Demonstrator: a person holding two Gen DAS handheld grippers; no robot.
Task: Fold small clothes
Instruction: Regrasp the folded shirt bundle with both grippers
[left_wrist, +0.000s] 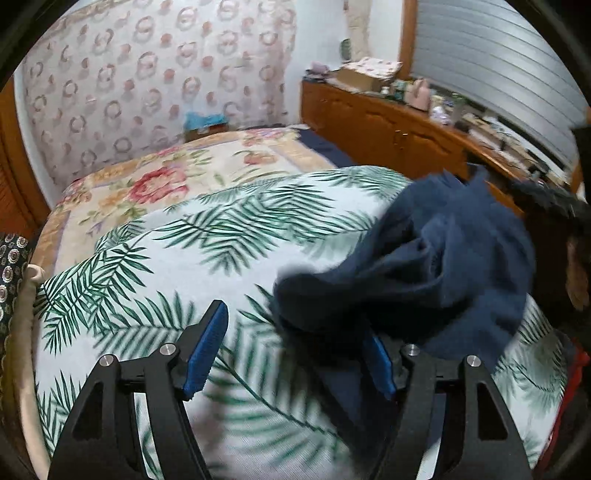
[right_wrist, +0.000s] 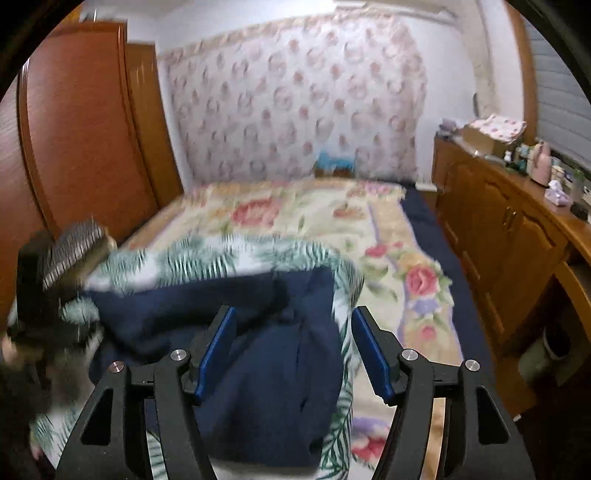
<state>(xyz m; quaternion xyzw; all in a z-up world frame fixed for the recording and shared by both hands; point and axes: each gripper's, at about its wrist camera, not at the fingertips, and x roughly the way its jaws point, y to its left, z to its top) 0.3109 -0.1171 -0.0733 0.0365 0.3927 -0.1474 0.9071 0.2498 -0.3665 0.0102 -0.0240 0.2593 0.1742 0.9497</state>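
A crumpled navy garment (left_wrist: 443, 266) lies on a white palm-leaf cloth (left_wrist: 184, 258) spread over the bed. My left gripper (left_wrist: 291, 354) is open, and a fold of the garment drapes over the tip of its right finger while the left finger stands bare. In the right wrist view the navy garment (right_wrist: 266, 387) lies heaped under and between the fingers of my right gripper (right_wrist: 295, 350), which is open with its pads clear of the cloth. The palm-leaf cloth (right_wrist: 207, 258) curls around the garment's far edge. Both views are blurred.
A floral blanket (right_wrist: 295, 210) covers the far part of the bed, with a padded headboard (right_wrist: 295, 96) behind. A wooden cabinet (right_wrist: 498, 229) with clutter on top runs along the right. A wooden wardrobe (right_wrist: 81, 129) stands left. The other gripper's blurred body (right_wrist: 55, 277) shows at the left edge.
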